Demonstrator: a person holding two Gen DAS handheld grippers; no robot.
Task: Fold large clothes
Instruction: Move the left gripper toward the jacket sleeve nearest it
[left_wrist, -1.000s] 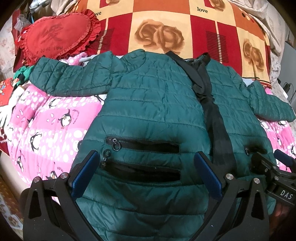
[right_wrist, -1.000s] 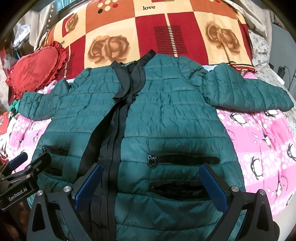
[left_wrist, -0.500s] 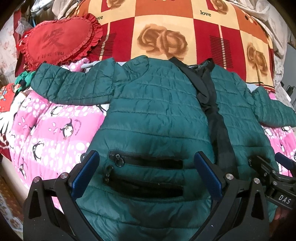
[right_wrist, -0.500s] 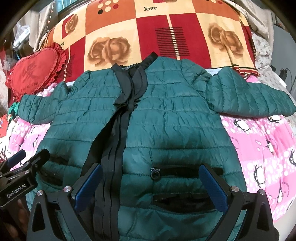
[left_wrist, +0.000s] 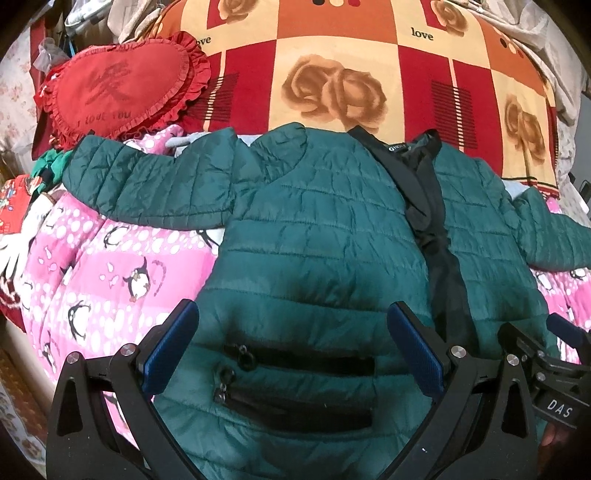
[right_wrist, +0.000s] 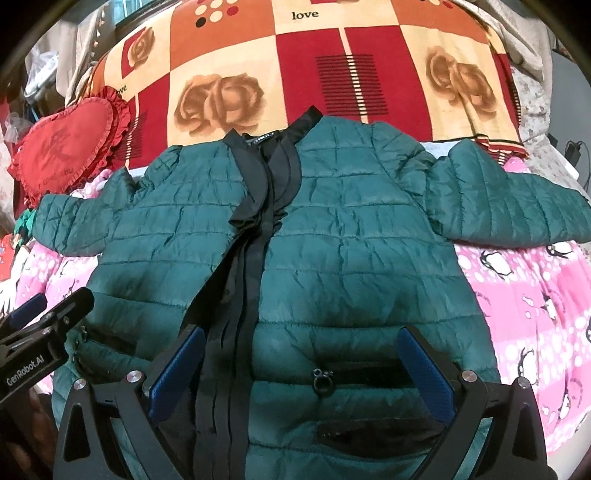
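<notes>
Jacket (left_wrist: 325, 236) lies spread front-up across the bed (left_wrist: 110, 280), sleeves out, ready for folding; my left claw (left_wrist: 291, 354) and right claw (right_wrist: 299, 369) hover wide open near its hem.

Green quilted jacket (left_wrist: 325, 236), pink penguin-print blanket (left_wrist: 110, 266)

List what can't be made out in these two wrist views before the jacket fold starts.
- Jacket hem: both views, hidden behind the left hand-held gripper and right hand-held gripper frames and cut by the bottom edge.
- Collar label: too small to read.
- Right sleeve cuff: left view, cut by the edge.
</notes>
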